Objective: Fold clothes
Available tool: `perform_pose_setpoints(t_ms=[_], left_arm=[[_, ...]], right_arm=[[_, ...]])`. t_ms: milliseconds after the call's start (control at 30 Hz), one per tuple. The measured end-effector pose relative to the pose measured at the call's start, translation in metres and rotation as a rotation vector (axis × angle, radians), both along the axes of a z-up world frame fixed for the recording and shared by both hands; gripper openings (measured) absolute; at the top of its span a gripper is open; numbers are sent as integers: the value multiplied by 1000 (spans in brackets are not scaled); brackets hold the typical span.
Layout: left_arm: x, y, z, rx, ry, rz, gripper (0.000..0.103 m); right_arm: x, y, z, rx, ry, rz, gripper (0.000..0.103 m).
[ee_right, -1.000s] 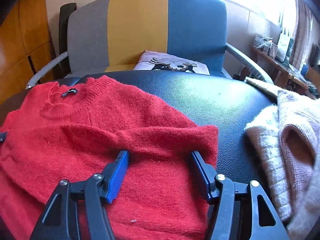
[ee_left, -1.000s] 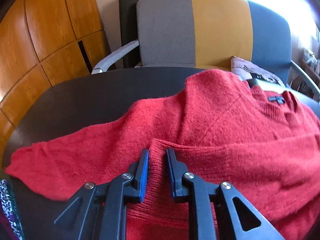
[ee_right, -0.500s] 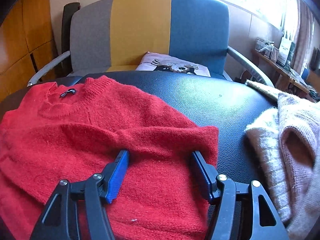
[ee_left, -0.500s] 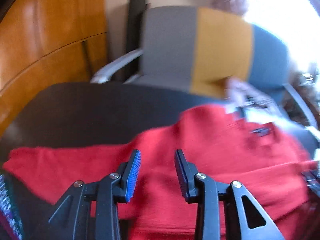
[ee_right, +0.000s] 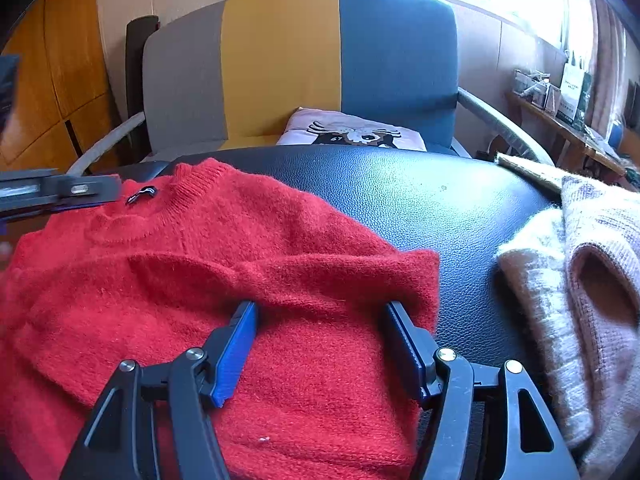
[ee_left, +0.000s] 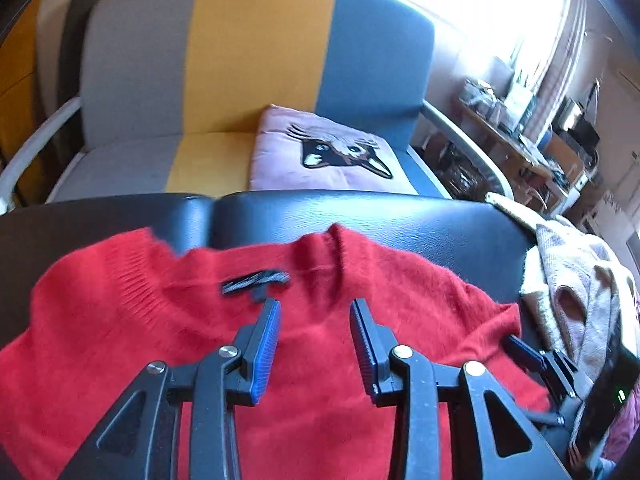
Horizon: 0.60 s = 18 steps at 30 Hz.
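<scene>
Judging the red sweater [ee_right: 224, 280] on the black table [ee_right: 440, 216] soft, light and floppy, I hover my left gripper [ee_left: 314, 344], jaws opening and empty, near its collar [ee_left: 256, 276], right gripper [ee_right: 320, 344] spread, favouring that ribbed edge.

Sweater [ee_right: 224, 280] lies on table [ee_right: 420, 208], toward its left side, neck label [ee_right: 141, 195] at far end. Second knit garment [ee_right: 580, 292] on table's right edge, apart from sweater. Armchair [ee_right: 320, 64] behind table w/ cushion [ee_right: 352, 133] on seat. Shelf [ee_right: 560, 120] far right, behind.
</scene>
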State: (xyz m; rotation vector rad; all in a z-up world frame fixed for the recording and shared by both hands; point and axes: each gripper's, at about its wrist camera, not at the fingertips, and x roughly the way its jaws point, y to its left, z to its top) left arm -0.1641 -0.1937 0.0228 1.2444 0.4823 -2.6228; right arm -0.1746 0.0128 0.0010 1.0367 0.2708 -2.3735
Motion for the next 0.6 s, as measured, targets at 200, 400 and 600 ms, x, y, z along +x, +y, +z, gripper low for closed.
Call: perform_pose_setpoints(t_ms=[200, 400, 600], left_arm=[[-34, 12, -19, -42, -61, -87, 44], [-54, 14, -30, -99, -34, -57, 22], [-61, -2, -34, -21, -10, -9, 22]], right_arm=[[0, 1, -1, -14, -1, 0, 67], [1, 0, -1, -16, 3, -1, 67], [4, -3, -1, 2, 16, -5, 67]])
